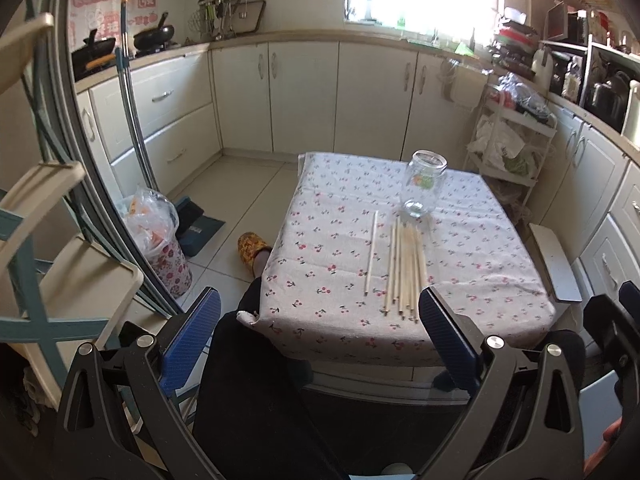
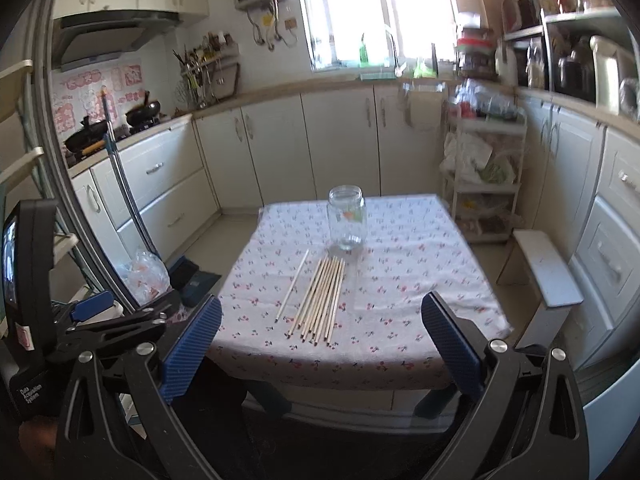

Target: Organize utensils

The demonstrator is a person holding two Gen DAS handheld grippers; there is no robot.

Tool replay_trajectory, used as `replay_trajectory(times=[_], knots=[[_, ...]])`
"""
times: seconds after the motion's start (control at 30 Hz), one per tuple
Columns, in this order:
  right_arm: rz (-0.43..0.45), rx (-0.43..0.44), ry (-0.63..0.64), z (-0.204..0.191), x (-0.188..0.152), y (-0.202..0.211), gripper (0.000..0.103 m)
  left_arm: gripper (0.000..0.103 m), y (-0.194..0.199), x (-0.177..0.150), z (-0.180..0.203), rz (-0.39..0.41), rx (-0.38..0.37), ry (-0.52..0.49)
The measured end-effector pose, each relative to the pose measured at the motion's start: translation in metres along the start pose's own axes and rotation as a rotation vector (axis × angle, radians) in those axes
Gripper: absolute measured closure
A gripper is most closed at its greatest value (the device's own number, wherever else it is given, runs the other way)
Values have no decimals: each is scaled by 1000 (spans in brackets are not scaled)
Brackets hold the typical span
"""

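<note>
Surface: my small table [image 2: 400,320] under a cherry-print cloth [image 2: 420,264] | at 12 o'clock: a clear glass jar [image 2: 347,222], upright, lid off | centre: a bundle of wooden sticks [image 2: 320,300] lying side by side | at their 9 o'clock: one single stick [image 2: 293,285], just apart from them.

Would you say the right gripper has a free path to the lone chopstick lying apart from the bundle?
Probably yes: the right gripper is open, and the lone chopstick lies apart from the bundle with bare cloth around it.
</note>
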State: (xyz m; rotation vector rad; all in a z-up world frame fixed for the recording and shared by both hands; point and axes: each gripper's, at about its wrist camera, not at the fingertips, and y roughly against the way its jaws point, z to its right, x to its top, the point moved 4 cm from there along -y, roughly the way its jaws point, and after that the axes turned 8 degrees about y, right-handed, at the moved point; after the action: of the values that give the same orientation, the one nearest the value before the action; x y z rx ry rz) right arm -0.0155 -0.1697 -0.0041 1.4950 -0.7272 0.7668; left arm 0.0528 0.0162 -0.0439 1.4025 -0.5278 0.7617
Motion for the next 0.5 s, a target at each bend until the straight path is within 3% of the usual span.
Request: replay_trajectory(times=[0.13,0.3,0.37,0.5], knots=[[-79,44,-5,7,-5,-51,8,8,-32,3,-3,-36,27,-6],[-190,85,-23,20,-13,-125,34,8,-79,9,-2,-101,26,-5],[-232,99,-29,26,-15,-154,49,8,-97,12,4,-129,14,-18],[-318,118,-55,40,-21,-213,65,8,-130,21,11,-157,6,-19]])
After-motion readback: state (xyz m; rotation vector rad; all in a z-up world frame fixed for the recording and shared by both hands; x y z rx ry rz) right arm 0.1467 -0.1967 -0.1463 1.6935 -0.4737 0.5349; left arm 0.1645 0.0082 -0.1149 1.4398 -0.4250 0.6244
